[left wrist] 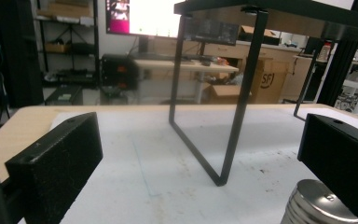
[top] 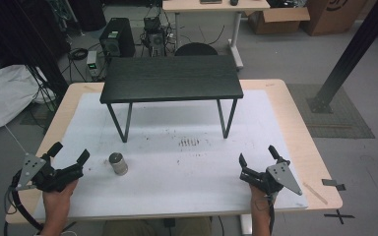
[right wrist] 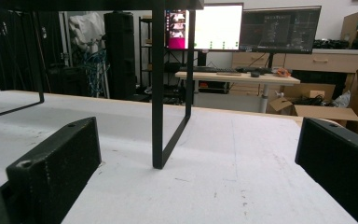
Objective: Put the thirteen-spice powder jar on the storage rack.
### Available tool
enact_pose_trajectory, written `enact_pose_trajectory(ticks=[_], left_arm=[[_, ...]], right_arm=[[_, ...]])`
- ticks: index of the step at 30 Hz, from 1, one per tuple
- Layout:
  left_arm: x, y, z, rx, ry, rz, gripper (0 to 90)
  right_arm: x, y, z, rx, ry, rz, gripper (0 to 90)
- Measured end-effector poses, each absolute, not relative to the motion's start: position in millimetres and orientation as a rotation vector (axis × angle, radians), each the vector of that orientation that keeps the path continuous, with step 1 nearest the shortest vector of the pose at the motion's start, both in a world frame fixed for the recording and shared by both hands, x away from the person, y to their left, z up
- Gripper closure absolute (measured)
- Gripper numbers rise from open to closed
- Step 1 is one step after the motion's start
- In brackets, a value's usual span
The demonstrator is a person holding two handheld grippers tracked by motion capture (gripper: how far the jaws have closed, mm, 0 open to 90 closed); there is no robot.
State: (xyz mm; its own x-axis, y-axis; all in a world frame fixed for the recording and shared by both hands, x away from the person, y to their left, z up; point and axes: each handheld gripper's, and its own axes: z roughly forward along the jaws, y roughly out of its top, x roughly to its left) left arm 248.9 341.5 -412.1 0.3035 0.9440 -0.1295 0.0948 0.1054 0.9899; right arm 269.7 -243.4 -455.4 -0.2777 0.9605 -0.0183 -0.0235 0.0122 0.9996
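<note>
White sheet covers a light wooden table (top: pixel 295 128). Near its front edge, left of centre, stands a small ribbed silver metal can (top: pixel 118 163). Left gripper (top: pixel 69 155), jaws spread, sits just beside it; slide right, centre, close gently. Right gripper (top: pixel 257 155) rests released.

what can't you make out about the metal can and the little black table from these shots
- Metal can: left gripper view, lower part cut off by the bottom edge, right side behind the left tool's jaw.
- Can in high view: too small to read any label.
- Black table: high view, its top hides the mat beneath.
- Table in right gripper view: top cut off by the upper edge.
</note>
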Motion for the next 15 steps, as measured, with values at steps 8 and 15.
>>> enact_pose_trajectory(ticks=[8,15], left_arm=[[243.4,337.6,-403.6,1.351,1.050,0.846,0.3],[243.4,328.7,-398.4,1.427,1.011,0.820,0.3]], right_arm=[[269.7,-243.3,-455.4,1.037,1.404,1.412,0.0],[269.8,-243.4,-455.4,1.037,1.405,1.412,0.0]])
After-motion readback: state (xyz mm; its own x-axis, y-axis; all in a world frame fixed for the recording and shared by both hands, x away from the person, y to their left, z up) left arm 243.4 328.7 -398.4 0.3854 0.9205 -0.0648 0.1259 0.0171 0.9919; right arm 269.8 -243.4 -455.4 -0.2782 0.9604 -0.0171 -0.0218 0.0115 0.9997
